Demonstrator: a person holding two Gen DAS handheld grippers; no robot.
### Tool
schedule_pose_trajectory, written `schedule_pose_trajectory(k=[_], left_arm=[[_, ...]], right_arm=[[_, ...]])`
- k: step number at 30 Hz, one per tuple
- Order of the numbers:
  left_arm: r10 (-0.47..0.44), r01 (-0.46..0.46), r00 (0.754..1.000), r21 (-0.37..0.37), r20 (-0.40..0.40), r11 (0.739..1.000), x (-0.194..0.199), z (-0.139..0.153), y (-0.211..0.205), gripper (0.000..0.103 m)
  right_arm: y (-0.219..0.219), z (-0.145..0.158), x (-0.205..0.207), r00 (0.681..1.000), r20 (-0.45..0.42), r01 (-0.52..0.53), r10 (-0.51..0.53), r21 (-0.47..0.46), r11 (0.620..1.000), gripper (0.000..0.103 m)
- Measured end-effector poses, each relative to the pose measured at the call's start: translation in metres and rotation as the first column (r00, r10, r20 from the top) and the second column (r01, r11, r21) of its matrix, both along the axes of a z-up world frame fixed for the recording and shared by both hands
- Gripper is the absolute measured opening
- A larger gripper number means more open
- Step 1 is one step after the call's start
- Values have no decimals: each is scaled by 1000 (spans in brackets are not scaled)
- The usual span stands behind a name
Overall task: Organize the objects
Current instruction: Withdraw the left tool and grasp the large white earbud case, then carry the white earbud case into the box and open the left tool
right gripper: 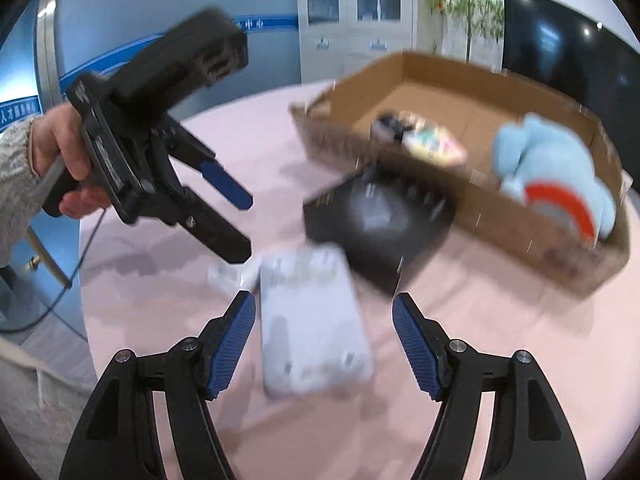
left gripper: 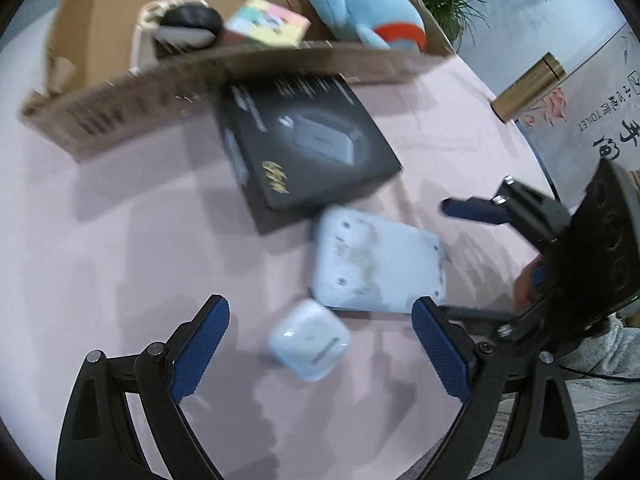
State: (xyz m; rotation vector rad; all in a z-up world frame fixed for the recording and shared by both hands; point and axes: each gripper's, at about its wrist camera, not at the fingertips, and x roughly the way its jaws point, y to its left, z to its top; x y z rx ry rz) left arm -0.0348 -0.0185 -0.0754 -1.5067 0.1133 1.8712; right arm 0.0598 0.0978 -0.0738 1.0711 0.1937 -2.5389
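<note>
Your left gripper (left gripper: 320, 344) is spread wide with nothing pinched; the small white cube (left gripper: 309, 340) lies between its fingers, apparently untouched, though blur makes that uncertain. Your right gripper (right gripper: 324, 344) is also spread, above the flat white device (right gripper: 312, 320). The black box (left gripper: 304, 144) sits at twelve o'clock, against the cardboard tray (left gripper: 160, 92) holding the blue plush (left gripper: 360, 4).

A round table under a pale pink cloth (right gripper: 520, 340) fills the lower frame. Upper centre stands a grey metal cabinet with glass doors (right gripper: 356, 12), a leafy green potted plant (right gripper: 468, 8) to its right, then a dark wall screen (right gripper: 568, 44) upper right.
</note>
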Motion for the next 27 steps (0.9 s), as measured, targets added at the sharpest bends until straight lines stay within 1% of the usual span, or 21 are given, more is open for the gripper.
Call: schedule_pose_trajectory(k=[1,6,8,10,15,16,21,23,25,27], left_arm=[[-3,3,1000,10,6,1000,3,1,1,93],[-8,6,999,36,38,999,1,-5,13,91],[3,-6,999,52,53,999,-4,-7,16,90],[0,-5,998,65,69,998,-6,-8,20,86],[-26,20,995,64,94,998,-7,-14,34,77],[-25,19,995,64,95,998,-7,-14,36,75],[-17,9,994,79,103,997,-10,-15,31,75],[-15,9,995,71,97,997,-8,-15,30,74],[-9,5,997,54,76,999,-6,-14,31,65],[-5,3,998,41,56,999,-4,-14,31,64]], right_arm=[[1,-6,1,1000,17,-2,2,1,1000,71],[1,-8,-9,999,35,-29,29,3,1000,71],[-1,-11,-14,998,47,-43,42,12,999,71],[-4,-10,-17,997,58,-51,50,16,999,71],[-4,-13,-18,995,76,-71,70,12,997,71],[-4,-14,-19,994,81,-75,73,14,997,70],[-5,-18,-22,991,102,-91,88,27,996,70],[-7,-19,-22,991,103,-90,85,44,995,67],[-10,-18,-22,990,106,-98,92,51,994,65],[-12,-18,-21,990,107,-97,91,53,994,64]])
